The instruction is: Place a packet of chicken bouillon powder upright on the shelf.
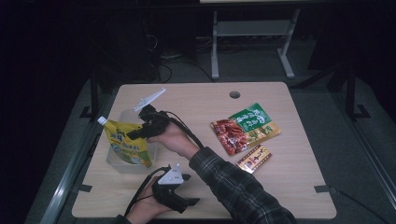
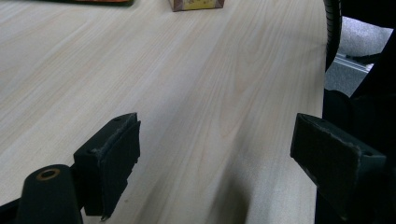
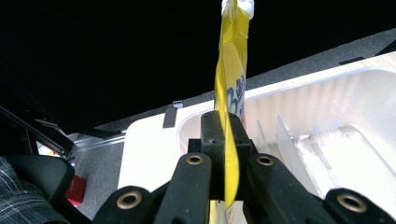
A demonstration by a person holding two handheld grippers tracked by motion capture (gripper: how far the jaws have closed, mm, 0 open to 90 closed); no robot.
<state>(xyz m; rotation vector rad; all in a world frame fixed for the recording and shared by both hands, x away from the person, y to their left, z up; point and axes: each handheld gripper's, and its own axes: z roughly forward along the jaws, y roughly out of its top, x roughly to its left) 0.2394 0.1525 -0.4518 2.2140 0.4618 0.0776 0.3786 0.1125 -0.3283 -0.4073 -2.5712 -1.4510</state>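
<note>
Left of centre in the high view, a yellow spout pouch [image 1: 125,143] with a white cap stands over a clear plastic bin [image 1: 115,161], its lower part inside the bin's walls, and the right gripper [image 1: 132,134] has it clamped; in the right gripper view the jaws are pressed together on the pouch's thin edge [image 3: 229,140], with the white ribbed bin [image 3: 327,116] beyond on the right of the frame. Lower in the high view, near the bottom edge, the left gripper [image 1: 191,189] rests low over the wooden table [image 1: 289,186], and in the left gripper view its jaws stand wide apart with bare wood between them. Toward the right of the table lie a red and green snack packet [image 1: 245,127] and, just below it, a small red and gold packet [image 1: 253,158]
</note>
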